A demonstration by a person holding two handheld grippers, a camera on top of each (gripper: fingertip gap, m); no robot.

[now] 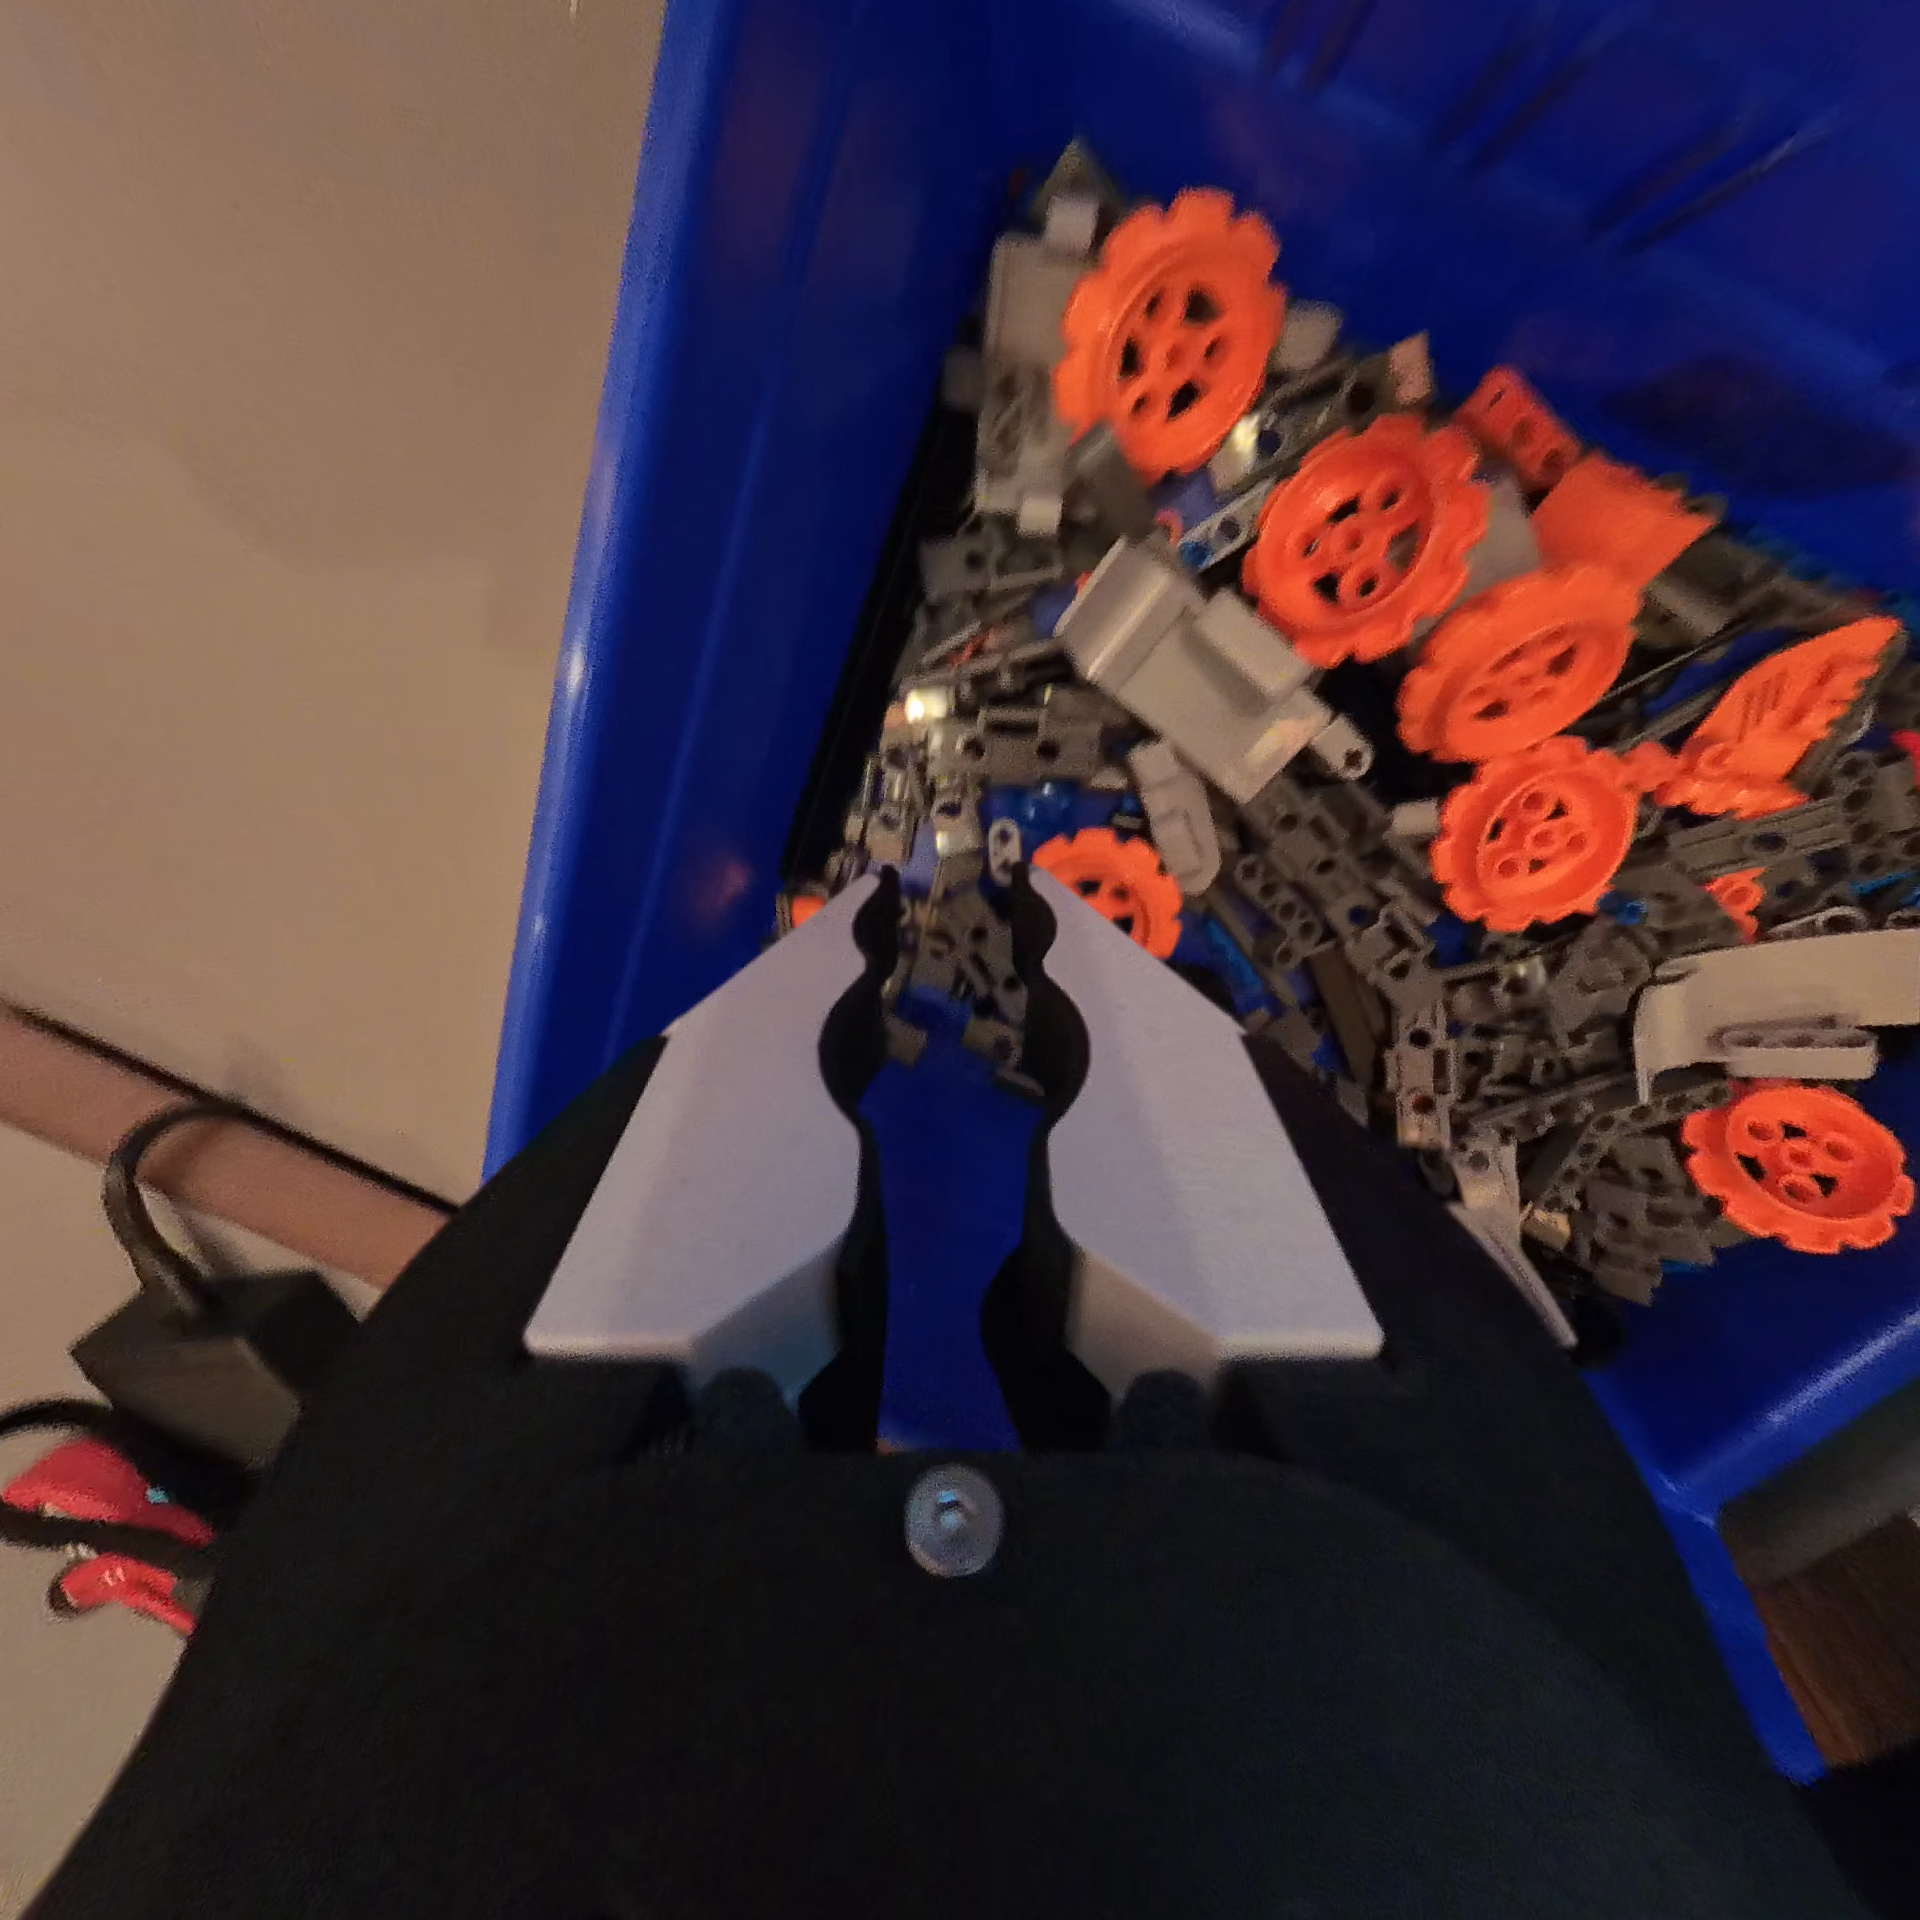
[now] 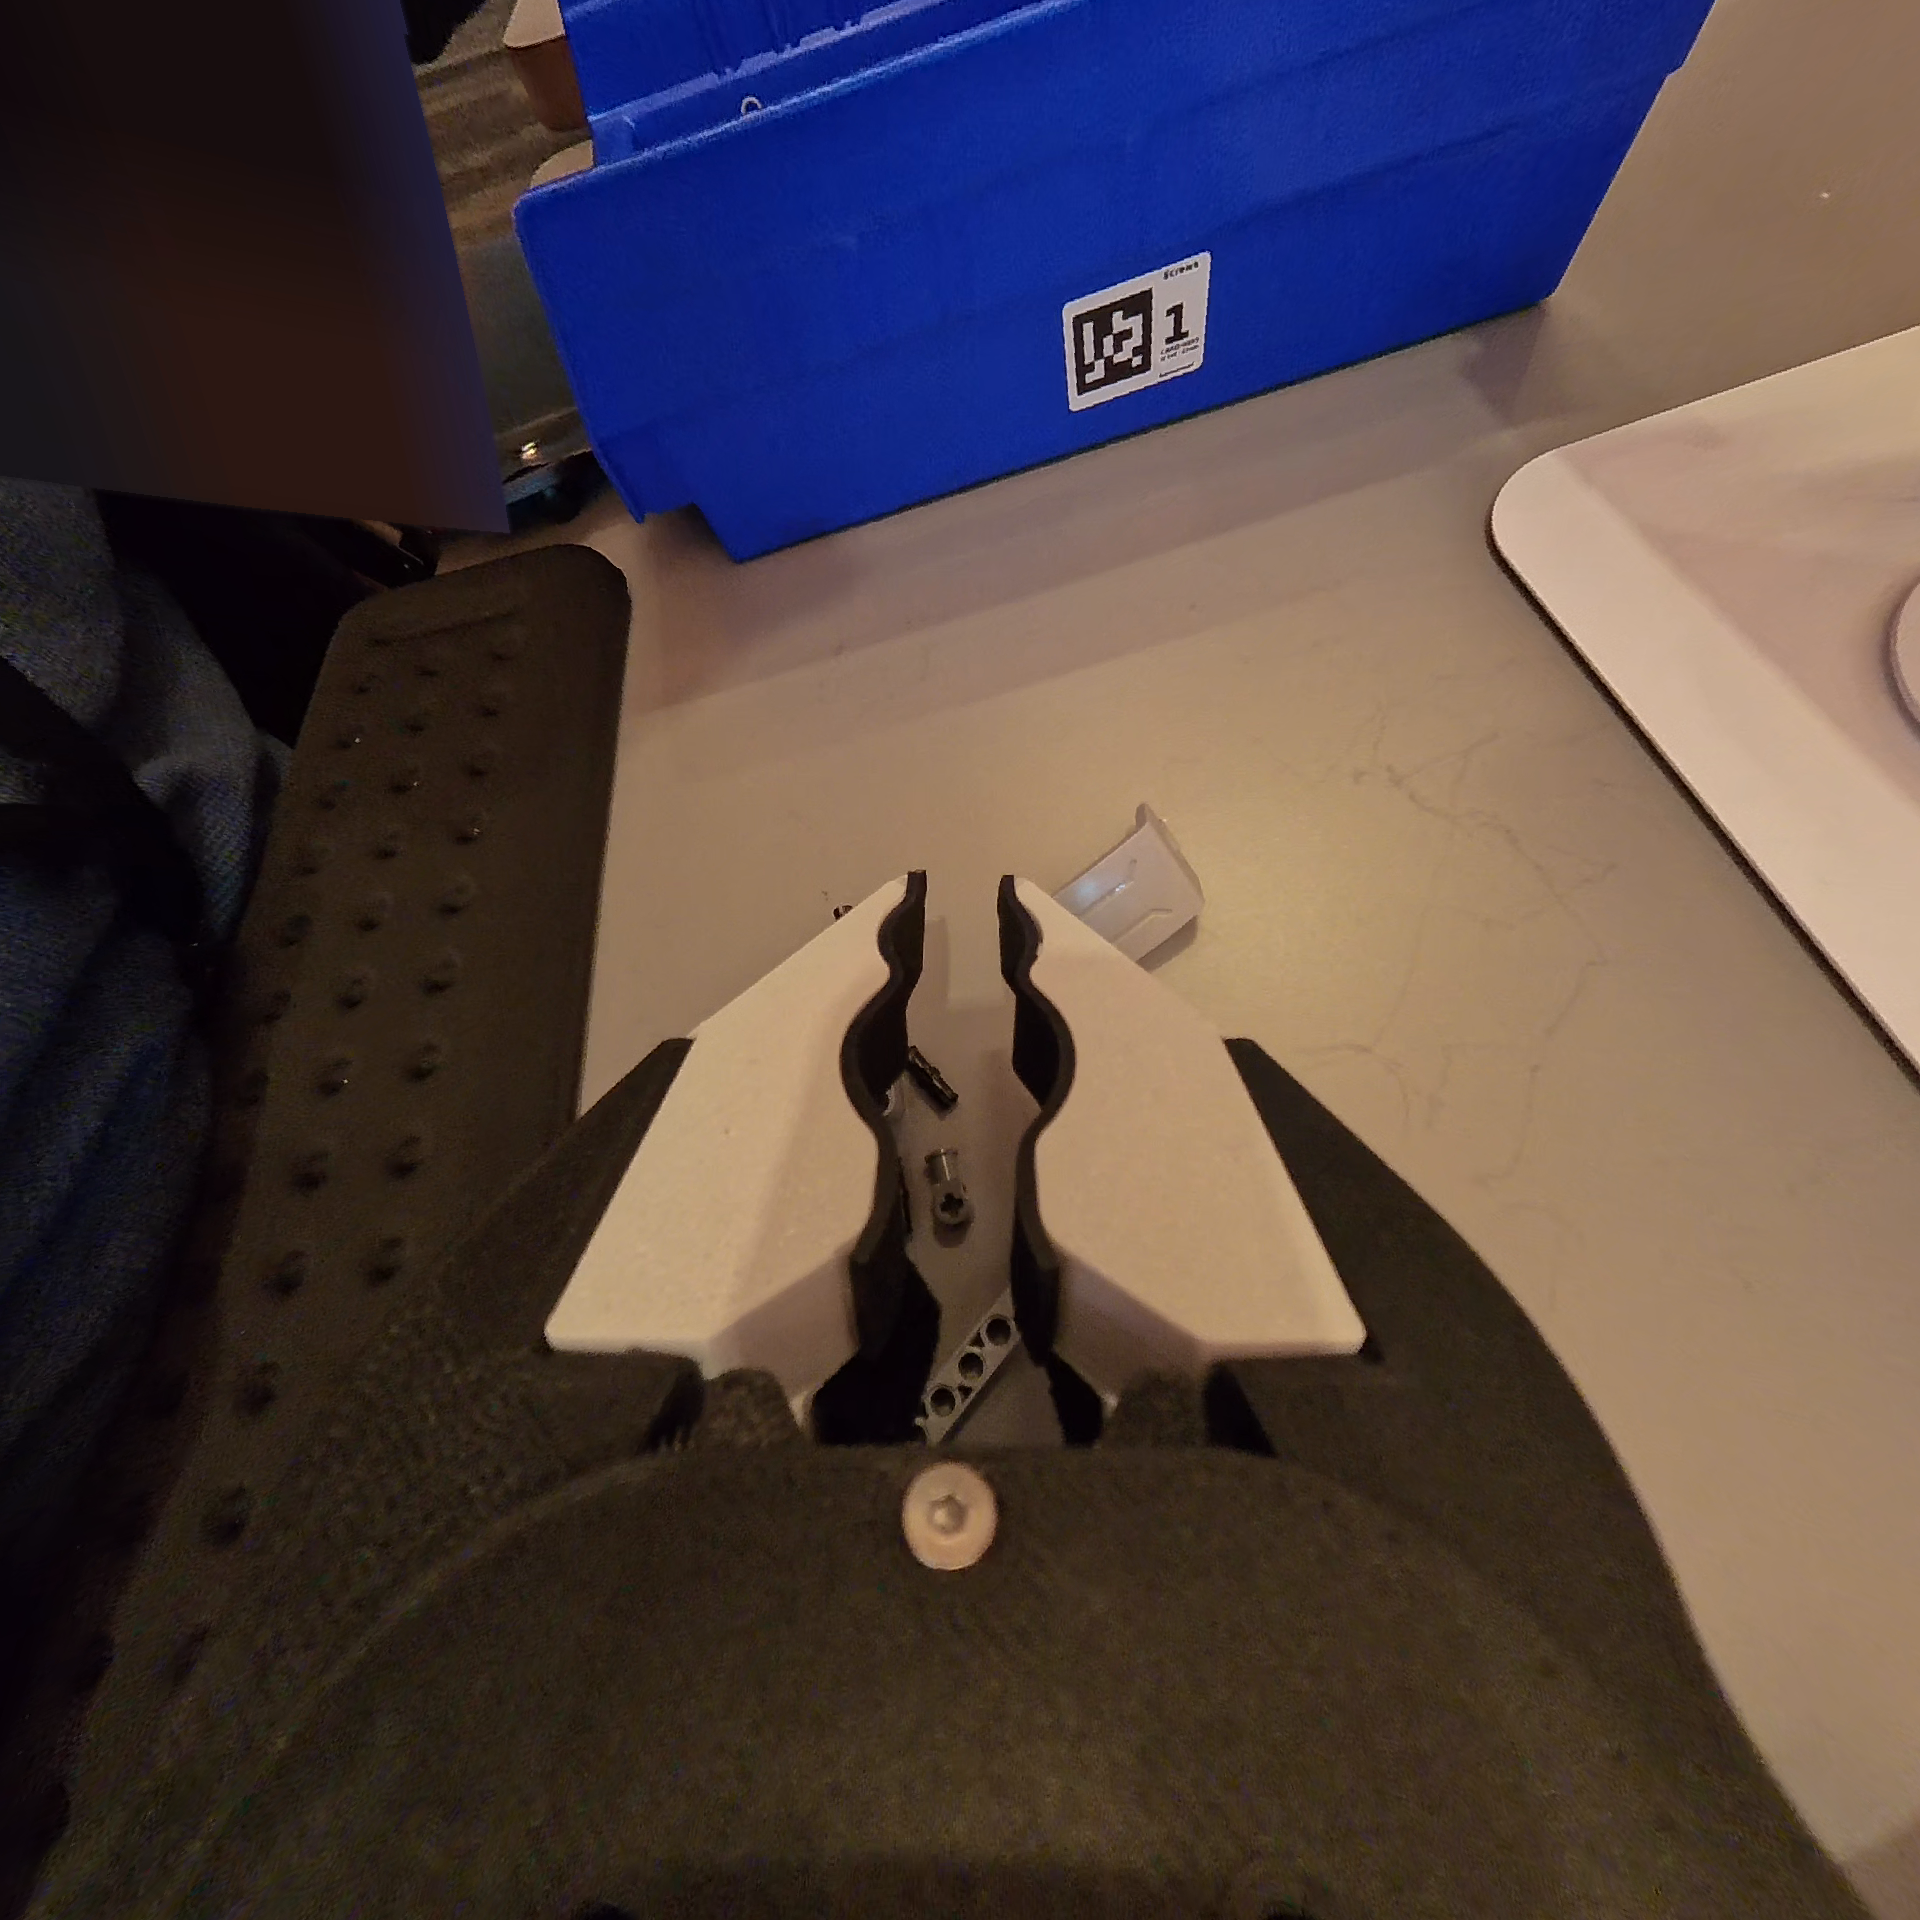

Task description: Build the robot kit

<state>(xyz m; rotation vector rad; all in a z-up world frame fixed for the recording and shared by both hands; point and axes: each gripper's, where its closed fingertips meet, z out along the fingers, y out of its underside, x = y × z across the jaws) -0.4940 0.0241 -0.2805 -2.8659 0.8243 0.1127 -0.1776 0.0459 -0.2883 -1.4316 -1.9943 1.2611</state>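
- My left gripper (image 1: 954,902) hangs over the near left corner of the blue bin (image 1: 727,520). Its jaws stand a narrow gap apart, with nothing between them that I can be sure they grip; the view is blurred.
- Just past the tips, inside the bin, lies a heap of grey building-toy beams (image 1: 1351,966), and the tips look down onto its near edge. Whether they touch it I cannot tell.
- To the right of the tips, orange toothed wheels (image 1: 1169,338) are scattered across the heap, the nearest one (image 1: 1117,896) just beside my right finger. Pale grey blocks (image 1: 1195,665) lie among them.
- Left of the bin, outside it, a black box with a cable (image 1: 197,1361) sits on the pale surface.
- My right gripper (image 2: 958,891) hovers low over a grey table (image 2: 1299,779), jaws slightly parted and holding nothing.
- Between the fingers, on the table beneath, lie a small black pin (image 2: 931,1075), a grey connector (image 2: 945,1184) and a grey holed beam (image 2: 966,1371).
- Just right of the tips lies a curved pale grey piece (image 2: 1138,899).
- Beyond the tips stands another blue bin (image 2: 883,364) bearing a white sticker (image 2: 1138,330); a black studded mat (image 2: 416,883) lies to the left, a white board (image 2: 1714,623) to the right.
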